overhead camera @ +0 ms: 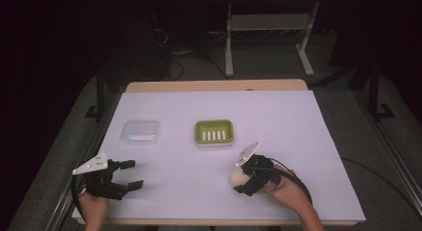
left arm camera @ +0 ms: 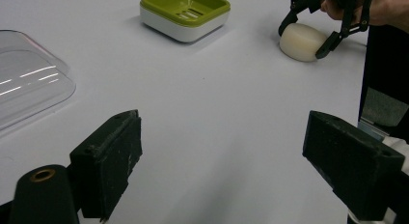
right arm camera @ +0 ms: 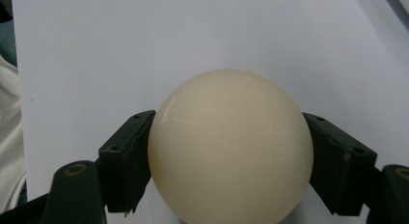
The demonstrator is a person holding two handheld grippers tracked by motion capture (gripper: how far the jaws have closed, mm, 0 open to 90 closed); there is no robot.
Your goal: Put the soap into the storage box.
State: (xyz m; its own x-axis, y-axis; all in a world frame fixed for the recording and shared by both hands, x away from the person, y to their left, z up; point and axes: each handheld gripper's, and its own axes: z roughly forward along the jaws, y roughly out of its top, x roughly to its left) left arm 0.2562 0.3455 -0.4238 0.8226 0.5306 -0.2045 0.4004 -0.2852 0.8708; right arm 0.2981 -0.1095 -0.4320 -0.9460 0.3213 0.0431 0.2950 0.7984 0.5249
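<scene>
A cream oval soap bar [overhead camera: 238, 177] lies at the front right of the white table, and my right gripper [overhead camera: 242, 179] is shut on it. In the right gripper view the soap [right arm camera: 230, 147] sits between both black jaws, touching each. The left gripper view shows that soap [left arm camera: 303, 42] far off, held just above or on the table. A green soap dish [overhead camera: 214, 132] with a slotted insert stands mid-table. A clear plastic lid [overhead camera: 141, 131] lies left of it. My left gripper [overhead camera: 130, 174] is open near the front left, with nothing between its jaws.
The white sheet [overhead camera: 298, 126] covers a wooden table. Its front edge runs just below both hands. Dark floor, cables and a white stand lie beyond the far edge.
</scene>
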